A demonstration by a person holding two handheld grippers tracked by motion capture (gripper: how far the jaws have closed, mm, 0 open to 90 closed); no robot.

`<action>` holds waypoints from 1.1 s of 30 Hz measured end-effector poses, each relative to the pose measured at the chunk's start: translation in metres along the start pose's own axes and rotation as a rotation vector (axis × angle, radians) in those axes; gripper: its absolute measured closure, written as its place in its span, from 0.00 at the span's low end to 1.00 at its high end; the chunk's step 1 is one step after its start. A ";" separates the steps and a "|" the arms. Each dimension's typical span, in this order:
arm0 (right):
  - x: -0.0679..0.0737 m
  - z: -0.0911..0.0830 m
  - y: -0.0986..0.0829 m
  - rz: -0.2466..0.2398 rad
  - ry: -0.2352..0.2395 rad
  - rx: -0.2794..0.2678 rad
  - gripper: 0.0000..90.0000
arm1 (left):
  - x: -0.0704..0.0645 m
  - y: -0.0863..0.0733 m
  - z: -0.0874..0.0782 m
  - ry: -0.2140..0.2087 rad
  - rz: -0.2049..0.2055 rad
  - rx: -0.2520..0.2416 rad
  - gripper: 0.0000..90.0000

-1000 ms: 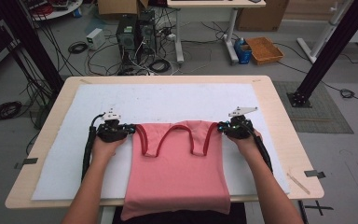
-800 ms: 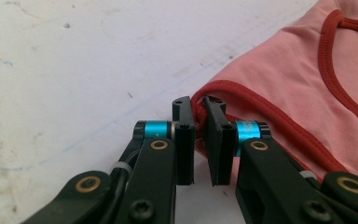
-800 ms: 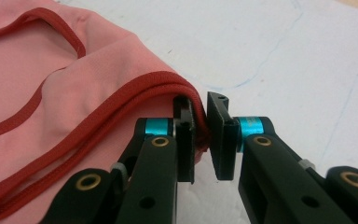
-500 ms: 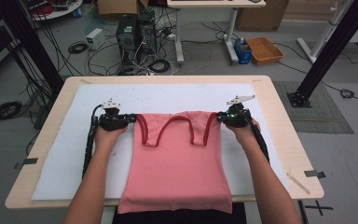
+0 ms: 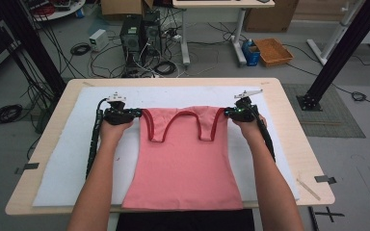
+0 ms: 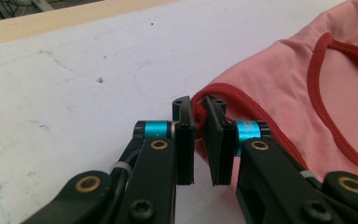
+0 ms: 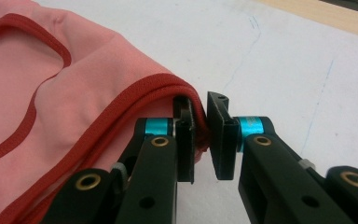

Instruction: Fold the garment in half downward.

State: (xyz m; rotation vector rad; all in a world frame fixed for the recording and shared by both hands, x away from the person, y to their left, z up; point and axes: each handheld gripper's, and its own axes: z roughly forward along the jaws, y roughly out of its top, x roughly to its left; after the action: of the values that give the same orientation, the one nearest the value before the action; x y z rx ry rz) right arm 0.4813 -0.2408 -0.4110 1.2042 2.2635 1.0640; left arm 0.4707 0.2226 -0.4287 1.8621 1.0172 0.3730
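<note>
**Pink top drawn farther up the white mat**

Carried away from the person since the earlier frames, both shoulder straps now nearer the mat's far edge, with more of the hem pulled onto the table.

Spread flat on the white felt-like mat, over a light wooden table: a salmon-pink sleeveless fabric top with dark red trim, straps toward the mat's far edge, hem at the mat's near edge and just overhanging it.

At the top's left shoulder strap: the left gripper, black with blue collars, held in the left hand. In the left gripper view, left gripper clenched on the red-trimmed strap edge, jaws nearly together, a fold of trim pinched between the tips, bare mat to the left.

At the top's right shoulder strap: the right gripper, held in the right hand. In the right gripper view, right gripper grasping the doubled red trim, cloth bunched in the narrow gap between the jaws, bare mat to the right.

Beyond the table, on the floor: tangled cables, a black computer tower, an orange tray.
</note>
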 end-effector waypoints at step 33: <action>0.026 -0.057 -0.022 -0.092 0.133 -0.140 0.91 | -0.028 -0.011 -0.057 -0.163 0.072 -0.149 0.91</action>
State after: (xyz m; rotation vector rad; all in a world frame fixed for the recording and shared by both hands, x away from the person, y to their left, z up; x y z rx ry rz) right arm 0.4190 -0.2527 -0.3901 0.9907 2.2741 1.2779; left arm 0.4122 0.2370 -0.4049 1.7666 0.7926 0.3246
